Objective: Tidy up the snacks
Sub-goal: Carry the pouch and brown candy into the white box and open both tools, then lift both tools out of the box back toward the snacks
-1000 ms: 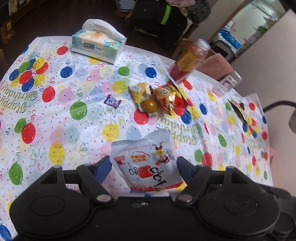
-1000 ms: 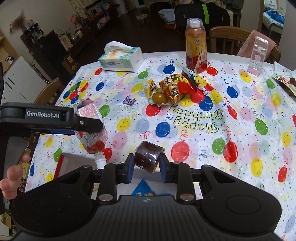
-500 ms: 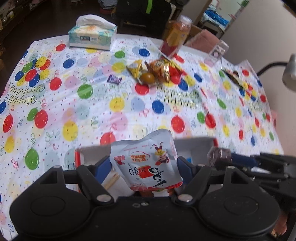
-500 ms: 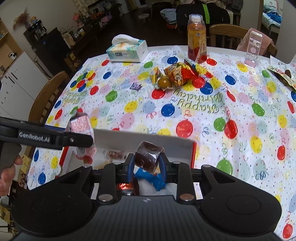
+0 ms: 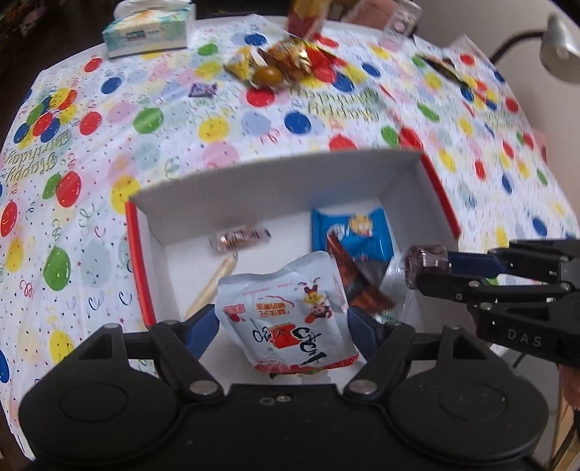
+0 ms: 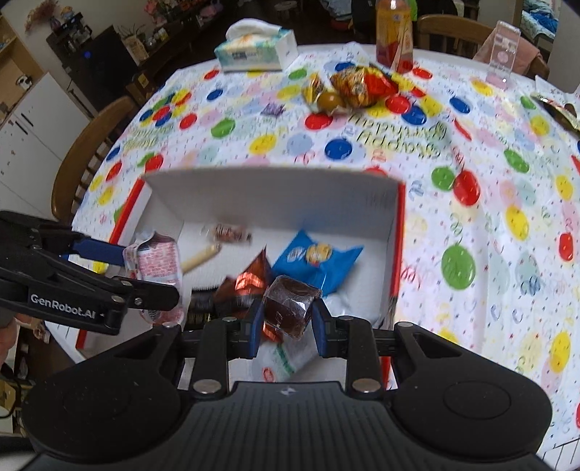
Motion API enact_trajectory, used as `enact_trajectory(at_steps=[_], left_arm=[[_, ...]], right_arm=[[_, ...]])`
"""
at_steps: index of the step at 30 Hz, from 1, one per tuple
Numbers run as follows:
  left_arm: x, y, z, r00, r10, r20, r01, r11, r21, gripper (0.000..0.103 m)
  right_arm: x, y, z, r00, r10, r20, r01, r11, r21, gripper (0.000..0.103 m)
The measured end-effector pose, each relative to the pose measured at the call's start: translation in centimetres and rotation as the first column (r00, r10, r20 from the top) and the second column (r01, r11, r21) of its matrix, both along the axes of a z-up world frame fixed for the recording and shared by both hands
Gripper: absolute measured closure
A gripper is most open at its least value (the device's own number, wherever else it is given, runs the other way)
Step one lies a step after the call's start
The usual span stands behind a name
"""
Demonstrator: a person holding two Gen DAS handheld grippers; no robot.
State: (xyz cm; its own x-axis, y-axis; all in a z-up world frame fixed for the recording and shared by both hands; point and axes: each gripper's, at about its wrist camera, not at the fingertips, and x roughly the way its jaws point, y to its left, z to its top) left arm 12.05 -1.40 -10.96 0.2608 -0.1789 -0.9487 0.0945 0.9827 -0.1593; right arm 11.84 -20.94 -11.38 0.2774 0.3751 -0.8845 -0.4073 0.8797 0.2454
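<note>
A second ago the box (image 5: 275, 181) barely showed below my grippers; now both of them hang right over its open white interior, and the loose snacks by the bottle (image 6: 393, 32) have slid to the far edge of each view.

My left gripper (image 5: 282, 322) pinches a white pouch (image 5: 286, 315) by its sides. The pouch stands on end above the near part of the box, long axis running away from me, its red-printed end nearest the gripper body. My right gripper (image 6: 286, 313) is clamped on a dark brown wrapped sweet (image 6: 290, 306), a short cylinder tilted with one round end up and to the right, held over the near right part of the box.

Inside the box lie a blue packet (image 6: 315, 259) toward the far right corner, a reddish foil wrapper (image 6: 250, 280) beside it, a pale stick (image 5: 214, 286) and a small clear-wrapped candy (image 5: 241, 237) near the far wall.

The box sits on a round table under a balloon-printed cloth (image 6: 489, 203). Beyond the box are a tissue box (image 6: 253, 50), the bottle, and wooden chairs (image 6: 87, 152).
</note>
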Motion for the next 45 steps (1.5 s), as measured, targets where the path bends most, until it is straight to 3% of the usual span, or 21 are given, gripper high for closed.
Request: enact_trajectory(at_steps=[9, 24, 26, 31, 42, 43, 45], left_arm=[[-1.2, -1.7, -2.2, 0.998, -0.058, -0.015, 0.059, 0.996, 0.072, 0.028], [-1.9, -2.1, -4.7, 0.998, -0.049, -0.045, 0.053, 0.993, 0.101, 0.028], [-2.0, -2.0, -4.5, 0.998, -0.048, -0.035, 0.05, 0.995, 0.082, 0.033], [-2.2, -2.1, -2.9, 0.998, -0.056, 0.023, 0.054, 0.996, 0.071, 0.032], [-2.9, -2.2, 0.7, 0.989, -0.067, 0.132, 0.06, 0.997, 0.052, 0.022], [-2.9, -2.2, 1.1, 0.987, -0.067, 0.146, 0.06, 0.997, 0.052, 0.02], [-2.9, -2.2, 1.8, 0.983, -0.064, 0.173, 0.056, 0.997, 0.049, 0.018]], right_arm=[[-2.5, 0.9, -2.4, 0.999, 0.046, -0.028, -0.047, 0.999, -0.021, 0.076], [-3.7, 1.2, -2.5, 0.998, 0.064, -0.02, -0.064, 0.998, -0.021, 0.076], [-3.6, 1.0, -2.3, 0.998, 0.056, -0.018, -0.056, 0.998, -0.015, 0.076], [-3.6, 0.5, -1.4, 0.999, 0.033, -0.008, -0.033, 0.999, 0.003, 0.076], [-3.3, -0.4, 1.6, 0.999, -0.003, 0.05, 0.001, 0.999, 0.048, 0.075], [-3.2, -0.5, 2.0, 0.998, -0.008, 0.058, 0.005, 0.998, 0.055, 0.074], [-3.0, -0.6, 2.7, 0.997, -0.024, 0.078, 0.019, 0.998, 0.063, 0.061]])
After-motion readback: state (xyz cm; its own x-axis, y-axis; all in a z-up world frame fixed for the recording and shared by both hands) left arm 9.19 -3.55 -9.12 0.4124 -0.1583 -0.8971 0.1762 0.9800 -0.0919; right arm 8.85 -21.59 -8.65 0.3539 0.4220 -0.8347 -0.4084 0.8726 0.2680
